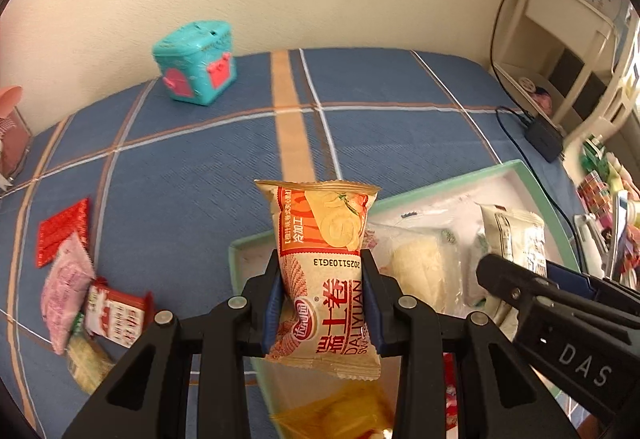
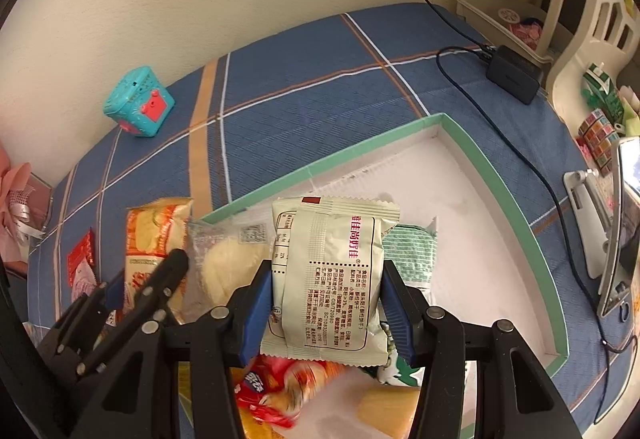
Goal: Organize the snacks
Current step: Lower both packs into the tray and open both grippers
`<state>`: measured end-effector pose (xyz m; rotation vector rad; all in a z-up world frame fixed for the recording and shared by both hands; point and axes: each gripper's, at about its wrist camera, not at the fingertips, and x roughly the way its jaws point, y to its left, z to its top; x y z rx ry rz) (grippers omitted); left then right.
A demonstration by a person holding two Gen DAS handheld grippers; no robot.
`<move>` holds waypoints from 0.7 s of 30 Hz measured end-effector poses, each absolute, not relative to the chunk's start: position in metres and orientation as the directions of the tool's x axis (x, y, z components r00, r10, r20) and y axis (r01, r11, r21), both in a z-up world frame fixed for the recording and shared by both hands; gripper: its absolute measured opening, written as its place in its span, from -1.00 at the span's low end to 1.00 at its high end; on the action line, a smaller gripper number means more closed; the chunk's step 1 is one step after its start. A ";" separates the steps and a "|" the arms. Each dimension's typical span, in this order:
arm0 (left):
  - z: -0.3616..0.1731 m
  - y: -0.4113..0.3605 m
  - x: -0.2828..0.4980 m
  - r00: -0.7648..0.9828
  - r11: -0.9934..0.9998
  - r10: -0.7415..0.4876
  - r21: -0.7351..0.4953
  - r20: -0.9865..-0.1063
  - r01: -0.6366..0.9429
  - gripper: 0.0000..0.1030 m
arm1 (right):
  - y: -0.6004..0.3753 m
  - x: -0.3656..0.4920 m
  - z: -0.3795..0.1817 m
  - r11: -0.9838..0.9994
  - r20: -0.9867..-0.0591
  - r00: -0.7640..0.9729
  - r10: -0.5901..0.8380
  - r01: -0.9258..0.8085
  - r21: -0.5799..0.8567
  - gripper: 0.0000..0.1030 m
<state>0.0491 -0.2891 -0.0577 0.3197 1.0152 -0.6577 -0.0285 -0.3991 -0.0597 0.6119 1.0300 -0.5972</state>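
My left gripper (image 1: 322,279) is shut on an orange-and-cream Swiss roll packet (image 1: 326,259), which hangs above the left rim of the green-edged white tray (image 1: 552,215). In the right wrist view, my right gripper (image 2: 326,291) is shut on a pale cream cracker packet (image 2: 332,271) with red print, held over the tray (image 2: 480,159). Inside the tray lie a clear-wrapped white bun (image 2: 228,263), a green-patterned packet (image 2: 412,259), a red snack bag (image 2: 280,387) and a yellow packet (image 2: 392,411). The other gripper shows at each view's edge.
On the blue plaid cloth to the left lie a red packet (image 1: 62,231), a pink packet (image 1: 66,291) and a red-and-white packet (image 1: 118,315). A teal toy box (image 1: 196,63) stands by the wall. A black adapter (image 2: 514,73) with its cable and a phone stand (image 2: 612,231) are on the right.
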 end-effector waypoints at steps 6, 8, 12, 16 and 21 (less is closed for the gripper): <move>-0.072 -0.295 0.043 0.315 0.753 -0.340 -0.056 -0.886 0.656 -0.29 | -0.406 -0.034 -0.067 0.667 -0.913 0.377 -0.157 0.722 0.183 0.06; -0.073 -0.295 0.043 0.312 0.754 -0.336 -0.055 -0.889 0.655 -0.29 | -0.407 -0.034 -0.070 0.666 -0.915 0.372 -0.154 0.724 0.183 0.06; -0.077 -0.293 0.045 0.304 0.761 -0.325 -0.056 -0.896 0.647 -0.29 | -0.407 -0.034 -0.077 0.659 -0.919 0.363 -0.154 0.730 0.178 0.06; -0.079 -0.291 0.044 0.301 0.763 -0.319 -0.055 -0.899 0.644 -0.27 | -0.406 -0.032 -0.077 0.663 -0.919 0.359 -0.161 0.729 0.169 0.06; -0.078 -0.292 0.047 0.287 0.765 -0.309 -0.059 -0.907 0.641 -0.26 | -0.405 -0.031 -0.077 0.665 -0.922 0.353 -0.161 0.729 0.163 0.08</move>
